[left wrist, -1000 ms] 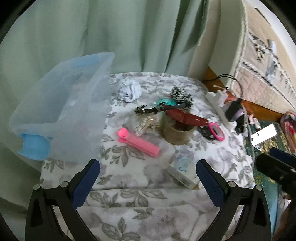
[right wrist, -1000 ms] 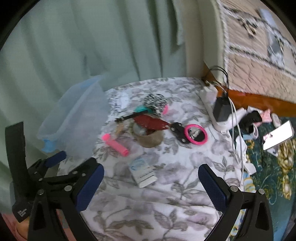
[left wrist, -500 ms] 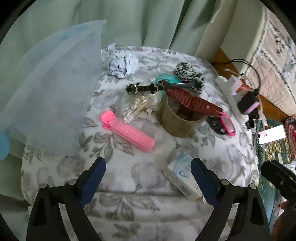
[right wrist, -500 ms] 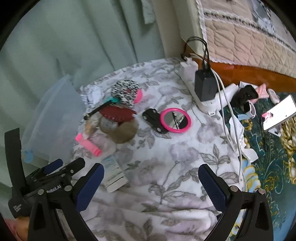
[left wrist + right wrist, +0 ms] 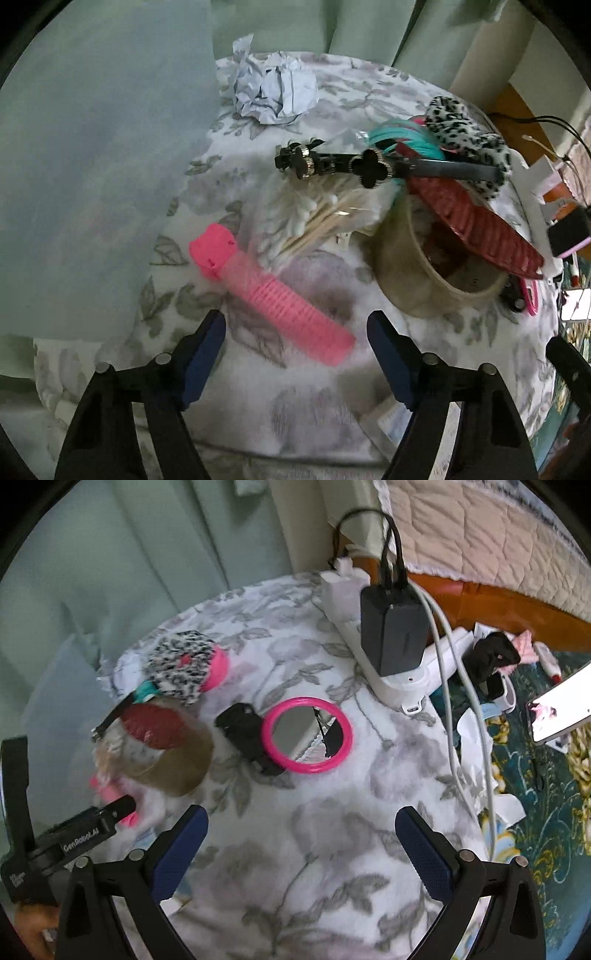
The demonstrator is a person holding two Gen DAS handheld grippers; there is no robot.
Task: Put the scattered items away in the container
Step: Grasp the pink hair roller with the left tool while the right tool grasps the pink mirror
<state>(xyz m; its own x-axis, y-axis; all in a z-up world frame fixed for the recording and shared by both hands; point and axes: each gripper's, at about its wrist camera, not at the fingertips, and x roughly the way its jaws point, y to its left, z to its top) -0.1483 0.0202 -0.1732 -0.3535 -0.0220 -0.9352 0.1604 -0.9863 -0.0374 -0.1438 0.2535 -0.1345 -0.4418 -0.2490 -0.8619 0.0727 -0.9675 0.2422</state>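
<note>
The pink hair roller [image 5: 273, 295] is being observed lying on the table [image 5: 314, 387], beside the container [image 5: 103, 166]. The left tool [image 5: 295, 328], spread, is being positioned over its near end. Judged light, ribbed, rigid; mid-barrel grip is being advised.

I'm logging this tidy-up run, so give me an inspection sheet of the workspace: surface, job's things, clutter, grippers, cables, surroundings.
Surface: floral cloth, soft and uneven.
Job's things: pink hair roller lying flat; cotton swabs in a clear bag; tape roll with a red comb across it; black hair clip; pink mirror; crumpled paper; clear container at the left edge.
Clutter: leopard scrunchie; small black object against the mirror.
Grippers: left gripper open, near the roller's end; right gripper open, holding nothing.
Cables: power strip with black charger; white cords trail off the edge.
Surroundings: green curtain; quilted bed; phone on the floor.
</note>
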